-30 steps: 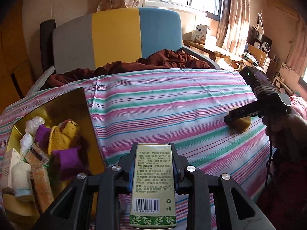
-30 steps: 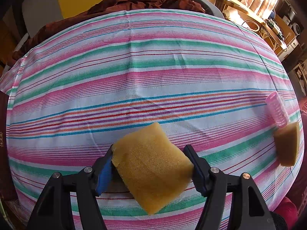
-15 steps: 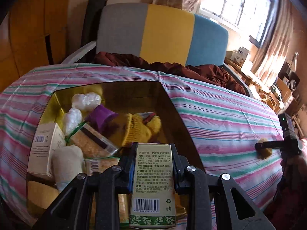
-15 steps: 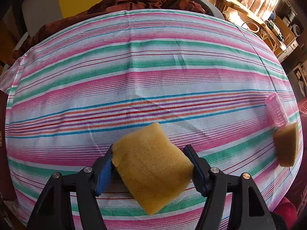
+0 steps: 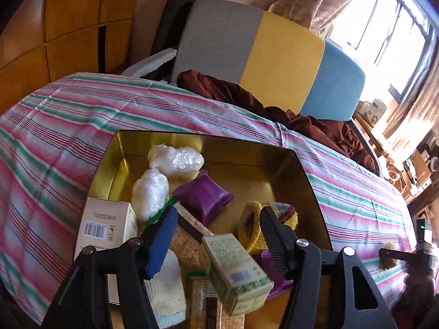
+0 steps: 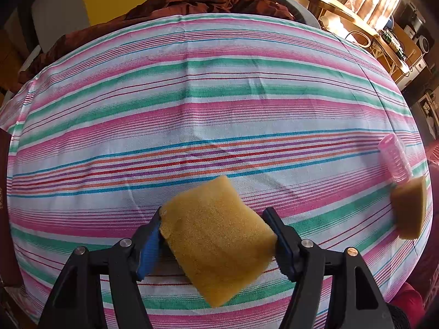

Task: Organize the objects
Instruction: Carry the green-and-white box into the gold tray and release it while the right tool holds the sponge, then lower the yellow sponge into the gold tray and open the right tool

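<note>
My left gripper [image 5: 216,219] is open above the gold tin [image 5: 307,175]. A green and cream carton [image 5: 236,271] lies tilted between the spread jaws, free of both pads, over the tin's contents. The tin holds white plastic bundles [image 5: 175,159], a purple pouch [image 5: 203,197], a yellow knitted piece [image 5: 252,230] and a white box [image 5: 104,227]. My right gripper [image 6: 216,219] is shut on a yellow sponge [image 6: 216,235] just above the striped cloth. It also shows far right in the left wrist view [image 5: 389,255].
A second yellow sponge [image 6: 408,208] and a pink ribbed roller [image 6: 395,159] lie at the cloth's right edge. A chair [image 5: 263,54] with a brown garment [image 5: 301,118] stands behind the table. Wooden cabinets stand at the left, shelves at the right.
My left gripper has swung left over the gold tin and opened. The carton has slipped out of its jaws and tilted. The right gripper has kept still with the sponge.
</note>
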{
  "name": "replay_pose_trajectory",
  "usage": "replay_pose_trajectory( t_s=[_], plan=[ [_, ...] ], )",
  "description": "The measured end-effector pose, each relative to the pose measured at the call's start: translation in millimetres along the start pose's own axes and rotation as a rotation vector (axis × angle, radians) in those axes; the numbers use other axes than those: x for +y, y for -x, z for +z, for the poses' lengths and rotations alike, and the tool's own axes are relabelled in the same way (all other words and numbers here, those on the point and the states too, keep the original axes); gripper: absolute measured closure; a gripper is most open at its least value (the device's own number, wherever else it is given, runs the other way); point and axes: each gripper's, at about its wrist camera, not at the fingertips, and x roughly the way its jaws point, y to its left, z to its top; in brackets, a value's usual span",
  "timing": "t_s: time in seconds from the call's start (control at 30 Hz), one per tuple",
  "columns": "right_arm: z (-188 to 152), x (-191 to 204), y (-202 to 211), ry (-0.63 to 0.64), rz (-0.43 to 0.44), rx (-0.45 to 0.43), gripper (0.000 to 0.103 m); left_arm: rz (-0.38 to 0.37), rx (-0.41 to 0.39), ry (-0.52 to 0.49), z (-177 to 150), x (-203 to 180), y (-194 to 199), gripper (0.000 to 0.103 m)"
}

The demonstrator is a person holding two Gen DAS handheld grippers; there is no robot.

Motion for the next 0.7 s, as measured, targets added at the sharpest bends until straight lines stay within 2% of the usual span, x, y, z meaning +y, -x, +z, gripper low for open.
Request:
replay_pose_trajectory(
  t_s=[0.1,0.2,0.3,0.43,0.5,0.6,0.7],
  plan=[
    [-1,2,0,0.005,-0.006,-0.003,0.033,0.045,-0.032,-0.003,-5,6,11,0.041],
    [10,23,-1,0.022,-0.024,-0.01,0.034,0.086,-0.062,-0.033,-16,8,23,0.039],
    [13,27,-1,0.054,-0.013,-0.023,0.035,0.105,-0.079,-0.061,-29,8,35,0.038],
    [9,56,10,0.138,0.003,-0.048,0.035,0.124,-0.088,-0.101,-43,5,49,0.037],
    [4,78,19,0.173,0.036,-0.067,0.035,0.13,-0.091,-0.114,-47,4,53,0.032],
    [-4,114,39,0.246,0.089,-0.118,0.035,0.141,-0.097,-0.116,-52,4,59,0.031],
    [-23,158,78,0.321,0.164,-0.182,0.035,0.15,-0.099,-0.112,-54,4,63,0.029]
  ],
)
